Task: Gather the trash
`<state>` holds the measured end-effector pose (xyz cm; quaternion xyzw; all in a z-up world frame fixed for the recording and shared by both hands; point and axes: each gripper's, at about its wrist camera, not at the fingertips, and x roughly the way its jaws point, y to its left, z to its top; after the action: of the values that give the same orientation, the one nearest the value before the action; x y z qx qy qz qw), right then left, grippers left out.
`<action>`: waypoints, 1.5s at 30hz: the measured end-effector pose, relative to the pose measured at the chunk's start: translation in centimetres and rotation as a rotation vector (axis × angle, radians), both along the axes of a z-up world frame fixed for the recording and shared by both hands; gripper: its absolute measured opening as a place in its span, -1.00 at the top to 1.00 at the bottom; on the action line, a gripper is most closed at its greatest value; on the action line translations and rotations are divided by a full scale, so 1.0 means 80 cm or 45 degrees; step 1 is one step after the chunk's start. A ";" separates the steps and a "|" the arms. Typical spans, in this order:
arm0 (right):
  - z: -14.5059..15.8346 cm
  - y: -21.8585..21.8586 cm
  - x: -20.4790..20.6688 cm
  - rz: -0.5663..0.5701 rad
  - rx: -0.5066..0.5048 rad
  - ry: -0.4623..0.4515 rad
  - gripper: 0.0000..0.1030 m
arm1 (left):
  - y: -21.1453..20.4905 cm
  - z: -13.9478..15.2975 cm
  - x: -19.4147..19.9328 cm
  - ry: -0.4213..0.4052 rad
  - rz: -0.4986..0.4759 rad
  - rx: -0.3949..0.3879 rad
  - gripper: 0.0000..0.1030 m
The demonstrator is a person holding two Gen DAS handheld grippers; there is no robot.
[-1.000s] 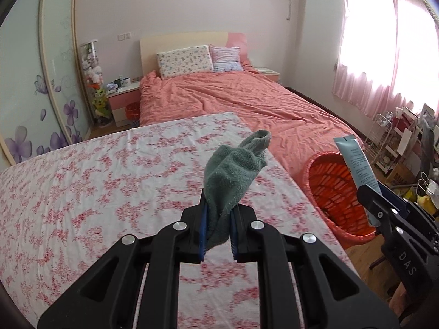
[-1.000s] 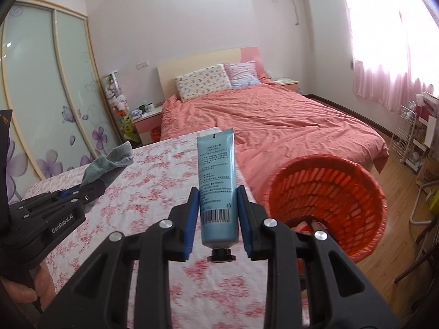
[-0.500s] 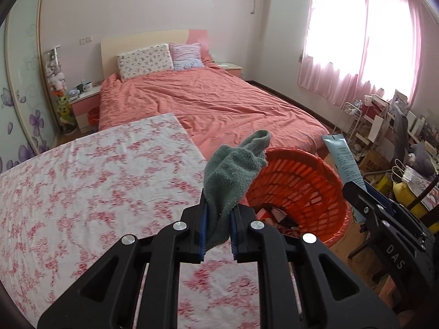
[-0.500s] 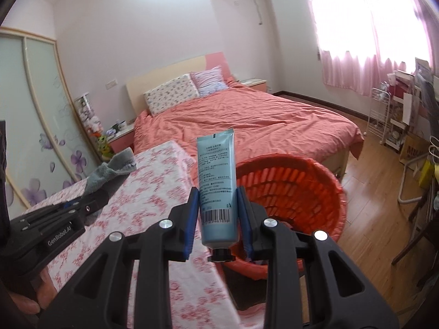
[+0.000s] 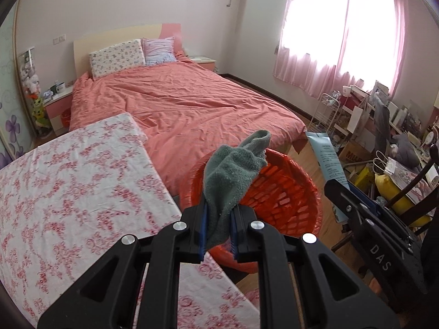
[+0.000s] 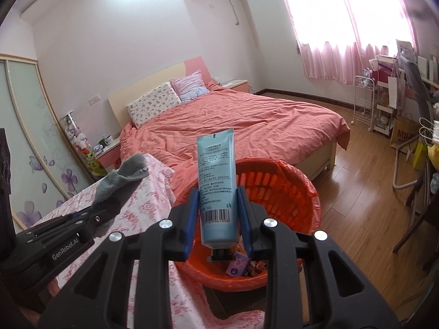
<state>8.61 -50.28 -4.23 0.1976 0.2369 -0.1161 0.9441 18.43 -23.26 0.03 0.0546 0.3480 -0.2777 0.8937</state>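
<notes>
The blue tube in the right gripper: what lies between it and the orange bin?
Nothing. In the right wrist view the blue tube, clamped in the right gripper, hangs cap-down over the orange bin, with only air between.

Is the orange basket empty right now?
No, colourful wrappers lie at the bottom of the orange basket.

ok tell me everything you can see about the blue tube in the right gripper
The tube is a light blue squeeze tube, soft plastic by the look, with small dark print and a barcode low on its face. Its flat crimped end points up and its black cap hangs at the bottom. The right gripper is shut on its lower body, the blue pads pressing both sides. It stands roughly upright, over the orange basket, touching nothing else.
</notes>
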 end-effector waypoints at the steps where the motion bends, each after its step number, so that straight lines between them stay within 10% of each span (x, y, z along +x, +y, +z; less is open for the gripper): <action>1: -0.001 -0.005 0.003 -0.006 0.005 0.003 0.46 | -0.005 -0.002 0.001 0.004 -0.008 0.001 0.74; 7: -0.008 -0.036 0.027 -0.030 0.058 0.005 0.45 | -0.036 -0.020 0.018 0.060 -0.053 0.004 0.72; 11: -0.022 -0.060 0.050 -0.016 0.142 0.019 0.18 | -0.045 -0.040 0.035 0.108 -0.038 0.033 -0.01; 17: -0.036 -0.064 0.050 -0.050 0.151 0.039 -0.19 | -0.020 -0.055 0.040 0.160 0.035 0.059 -0.06; 27: -0.011 -0.005 -0.006 -0.115 -0.088 -0.010 -0.91 | 0.081 -0.014 -0.019 -0.052 0.171 0.063 -0.68; 37: 0.022 0.113 -0.075 -0.219 -0.523 0.052 -0.92 | 0.189 0.009 -0.102 -0.217 0.374 0.030 -0.91; 45: 0.019 0.165 -0.139 -0.238 -0.449 -0.017 -0.92 | 0.232 0.001 -0.167 -0.336 0.548 0.084 -0.96</action>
<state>-2.48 -37.06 -2.73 0.0509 0.1873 -0.2416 0.9508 5.03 -4.70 0.12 0.0442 0.2409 -0.0598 0.9677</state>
